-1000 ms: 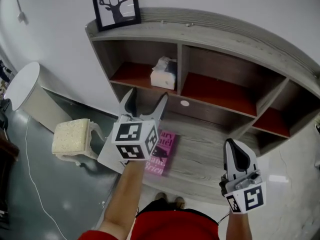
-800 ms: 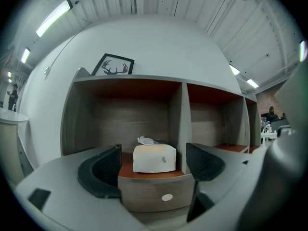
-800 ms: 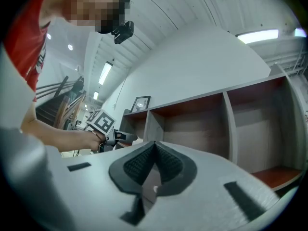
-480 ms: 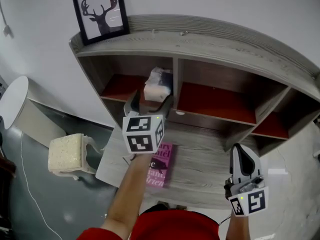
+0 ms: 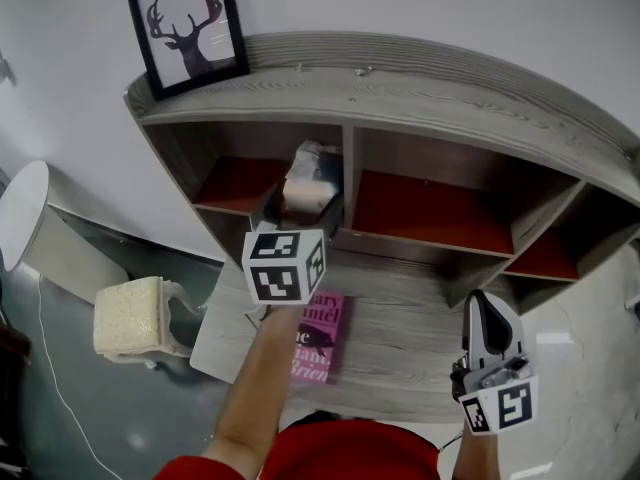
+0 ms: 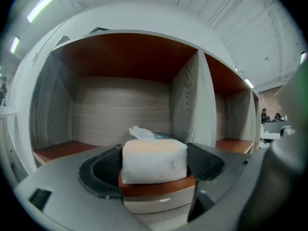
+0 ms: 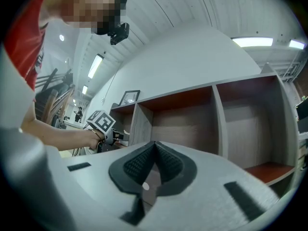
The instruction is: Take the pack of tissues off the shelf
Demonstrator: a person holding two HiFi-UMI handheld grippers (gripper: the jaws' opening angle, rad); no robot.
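At far left a cushioned stool (image 5: 130, 313) stands on the floor, out of the job. The framed deer print (image 5: 187, 30) leans on top of the shelf (image 5: 420, 83). In the upper left compartment, the pack of tissues (image 6: 153, 153) sits on the red board near the front edge, close to the divider.

The left tool (image 5: 298, 206) is at that compartment's mouth with its jaws wide apart, one pad on each side of the pack (not squeezing it, as far as the left gripper view shows). So the step in hand looks like the reach ending and the grasp about to begin. Next, I judge, the jaws must close gently on the soft pack, then draw it straight out past the edge.

A pink book (image 5: 315, 336) lies on the worktop (image 5: 420, 318) below. At right, the right tool (image 7: 155, 148) hangs idle, pads together and empty.
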